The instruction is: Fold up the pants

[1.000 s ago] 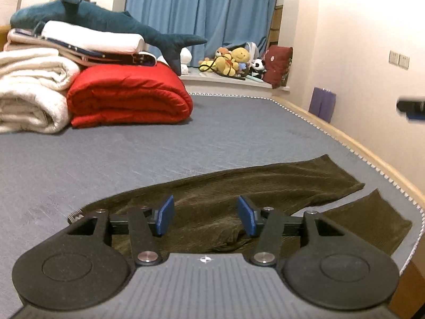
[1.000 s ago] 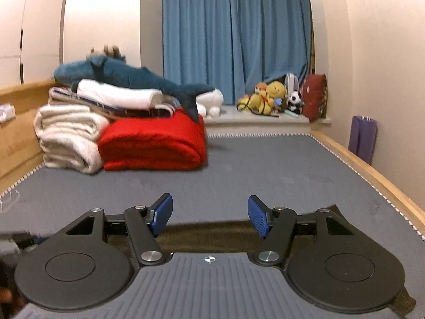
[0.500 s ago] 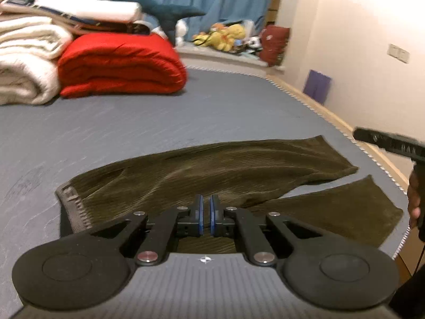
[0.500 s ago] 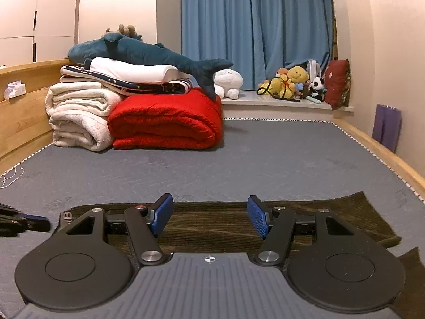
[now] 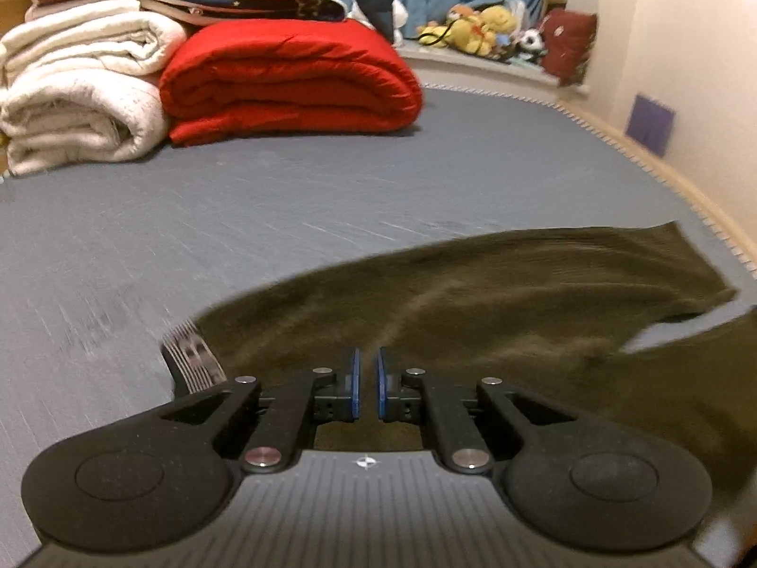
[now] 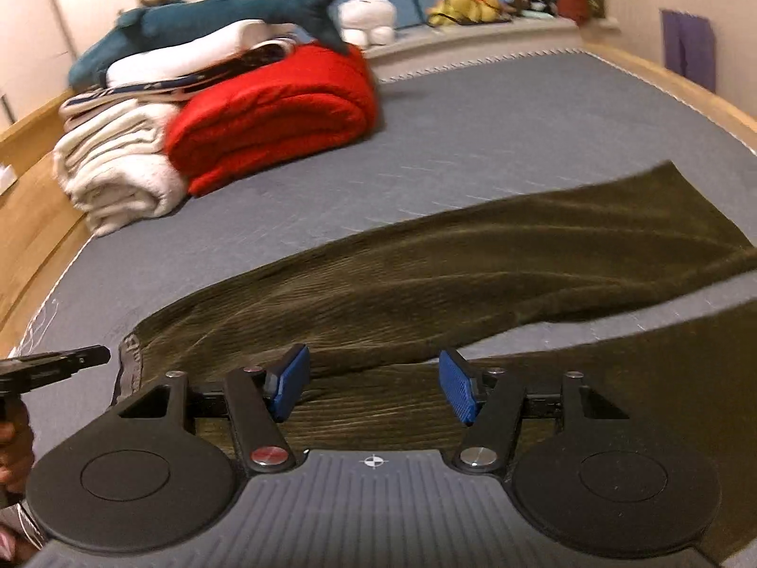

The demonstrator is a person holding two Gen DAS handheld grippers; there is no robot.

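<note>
Olive-green corduroy pants [image 5: 497, 303] lie spread flat on the grey bed, waistband [image 5: 191, 355] to the left, two legs fanned out to the right. They also show in the right wrist view [image 6: 473, 265]. My left gripper [image 5: 366, 390] hovers over the waist area, its blue pads nearly together with a thin gap and nothing between them. My right gripper [image 6: 374, 386] is open above the near leg by the crotch, empty. The left gripper's tip [image 6: 61, 362] pokes in at the left of the right wrist view.
A folded red duvet [image 5: 288, 75], rolled white blankets [image 5: 80, 94] and a plush shark [image 6: 213, 16] are stacked at the far left of the bed [image 5: 284, 199]. Stuffed toys [image 5: 478, 28] sit on the window ledge. A wooden bed frame [image 6: 686, 90] runs along the right.
The left gripper closed from wide open and moved in lower over the waist area. The right gripper tilted down and moved closer over the pants, staying open.
</note>
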